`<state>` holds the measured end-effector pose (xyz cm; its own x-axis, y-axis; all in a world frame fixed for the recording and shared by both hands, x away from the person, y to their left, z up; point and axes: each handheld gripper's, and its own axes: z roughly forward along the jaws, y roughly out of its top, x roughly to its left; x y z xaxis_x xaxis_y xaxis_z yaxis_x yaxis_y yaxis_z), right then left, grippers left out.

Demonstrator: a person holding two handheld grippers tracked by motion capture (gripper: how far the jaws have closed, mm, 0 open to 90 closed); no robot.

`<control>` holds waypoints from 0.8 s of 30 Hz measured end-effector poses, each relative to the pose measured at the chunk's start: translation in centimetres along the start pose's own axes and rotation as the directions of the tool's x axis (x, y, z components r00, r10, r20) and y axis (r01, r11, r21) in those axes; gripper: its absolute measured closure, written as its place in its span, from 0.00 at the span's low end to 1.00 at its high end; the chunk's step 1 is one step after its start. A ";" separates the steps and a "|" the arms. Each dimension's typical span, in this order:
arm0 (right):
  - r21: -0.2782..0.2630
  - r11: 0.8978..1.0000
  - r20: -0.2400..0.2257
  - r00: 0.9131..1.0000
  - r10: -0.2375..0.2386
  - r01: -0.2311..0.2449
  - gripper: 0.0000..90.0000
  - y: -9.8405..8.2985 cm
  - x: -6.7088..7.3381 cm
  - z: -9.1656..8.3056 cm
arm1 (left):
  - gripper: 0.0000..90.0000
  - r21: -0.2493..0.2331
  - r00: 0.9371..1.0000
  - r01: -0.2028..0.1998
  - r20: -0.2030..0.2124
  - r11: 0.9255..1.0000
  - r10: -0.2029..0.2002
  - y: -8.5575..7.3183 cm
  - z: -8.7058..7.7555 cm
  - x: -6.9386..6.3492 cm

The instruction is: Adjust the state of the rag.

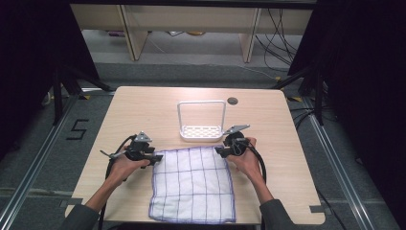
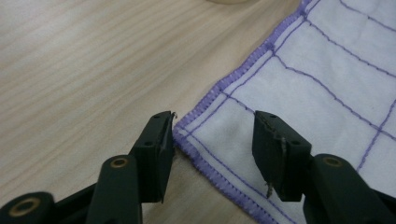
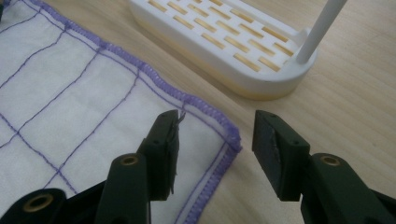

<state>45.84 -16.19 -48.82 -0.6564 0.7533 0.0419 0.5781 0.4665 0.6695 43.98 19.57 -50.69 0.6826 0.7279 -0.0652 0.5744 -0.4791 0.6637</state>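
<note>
A white cloth (image 1: 192, 184) with a purple grid and purple hem lies flat on the wooden table (image 1: 143, 110). My left gripper (image 1: 154, 158) is open at the cloth's far left corner; in the left gripper view that corner of the cloth (image 2: 299, 93) lies between the spread jaws of the left gripper (image 2: 212, 140). My right gripper (image 1: 221, 150) is open at the far right corner; in the right gripper view the cloth (image 3: 70, 102) has its corner between the jaws of the right gripper (image 3: 215, 140).
A white rack (image 1: 201, 120) with a slotted base and a tall hoop handle stands just beyond the cloth; its base (image 3: 219, 37) lies close ahead of the right gripper. A round grommet (image 1: 232, 100) sits in the table's far side.
</note>
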 end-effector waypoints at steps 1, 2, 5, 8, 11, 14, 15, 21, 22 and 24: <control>0.026 1.000 -0.010 1.000 0.011 -0.011 0.58 0.2 0.1 -0.1 | 0.57 0.002 1.000 -0.001 0.001 1.000 0.001 0.0 0.1 0.0; 0.026 1.000 -0.006 1.000 0.005 -0.005 0.58 0.2 0.1 0.2 | 0.59 0.001 1.000 -0.003 0.002 1.000 0.003 0.0 0.2 0.1; 0.037 0.999 -0.008 1.000 0.008 -0.008 0.59 0.4 0.0 0.6 | 0.70 -0.005 1.000 -0.013 0.010 1.000 0.013 0.0 0.2 0.2; 0.043 0.999 -0.017 1.000 0.005 -0.005 0.62 0.5 -0.1 1.0 | 0.82 -0.026 0.999 -0.023 0.029 0.999 0.024 -0.1 0.4 0.0; 0.058 0.998 -0.034 0.999 0.014 -0.012 0.72 0.5 -0.3 1.4 | 0.90 -0.030 0.999 -0.040 0.030 0.999 0.041 0.0 0.4 -0.3; 0.071 0.997 -0.061 0.998 0.007 -0.003 0.87 0.3 -0.5 1.9 | 0.93 -0.029 0.998 -0.051 0.029 0.998 0.052 0.0 0.4 -0.3; 0.058 0.998 -0.066 0.998 -0.006 0.010 0.93 0.2 -0.7 2.0 | 0.94 -0.031 0.998 -0.051 0.031 0.998 0.052 0.0 0.4 -0.4; 0.044 0.999 -0.053 0.999 -0.001 0.003 0.98 0.8 -0.5 0.7 | 0.95 -0.048 0.998 -0.055 0.036 0.997 0.057 0.2 0.1 -0.2; 0.024 1.000 -0.038 0.999 -0.009 0.010 0.98 0.9 -0.5 0.6 | 0.95 -0.047 0.998 -0.057 0.031 0.997 0.058 0.3 -0.1 -0.2; 0.001 1.000 -0.058 0.998 -0.020 0.020 0.98 1.2 -0.4 0.0 | 0.96 -0.060 0.998 -0.055 0.029 0.997 0.057 0.5 -0.3 -0.1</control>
<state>46.77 -15.92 -48.00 -0.6948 0.7157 0.0713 0.5652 0.4820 0.6695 44.08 19.41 -50.07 0.7272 0.6847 -0.0490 0.5075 -0.4881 0.7101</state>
